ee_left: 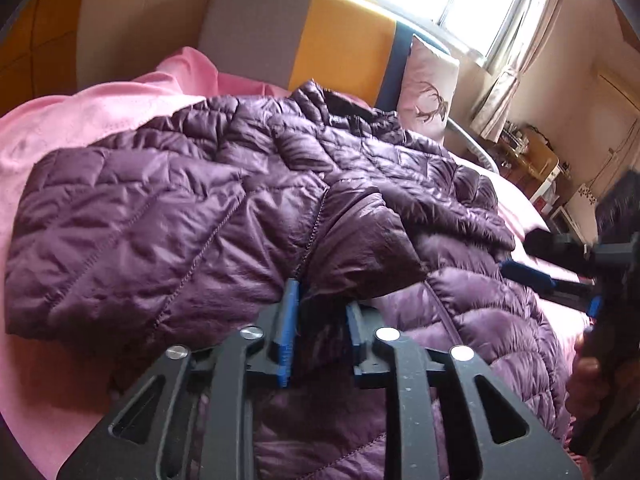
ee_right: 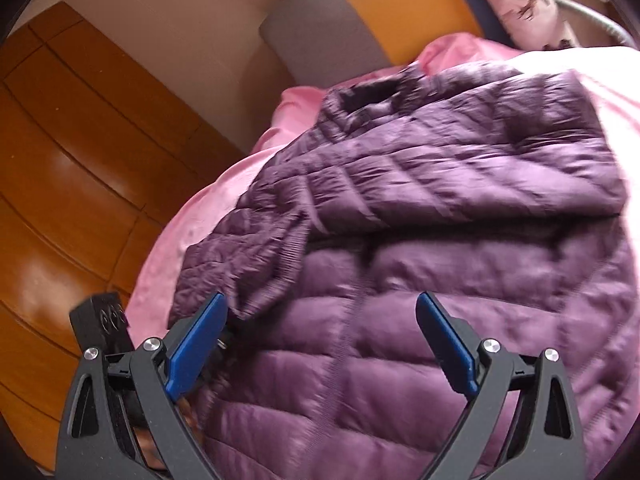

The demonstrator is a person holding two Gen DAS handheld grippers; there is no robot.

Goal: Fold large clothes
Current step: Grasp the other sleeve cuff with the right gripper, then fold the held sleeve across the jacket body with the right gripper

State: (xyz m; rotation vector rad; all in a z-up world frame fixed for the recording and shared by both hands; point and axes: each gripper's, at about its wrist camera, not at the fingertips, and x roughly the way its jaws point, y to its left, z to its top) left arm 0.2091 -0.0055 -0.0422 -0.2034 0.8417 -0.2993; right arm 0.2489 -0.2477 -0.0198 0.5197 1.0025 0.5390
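While left gripper (ee_left: pixel 320 308) pinches sleeve, quilted purple jacket (ee_right: pixel 460 200) lies crumpled.

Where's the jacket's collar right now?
The collar is at the jacket's far end, top centre in the left wrist view, nearest the headboard and left of the pillow.

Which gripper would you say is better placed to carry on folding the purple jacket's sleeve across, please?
Left, probably. The left gripper is already closed on the sleeve of the purple jacket, while the right gripper hangs open above the jacket front, holding nothing.
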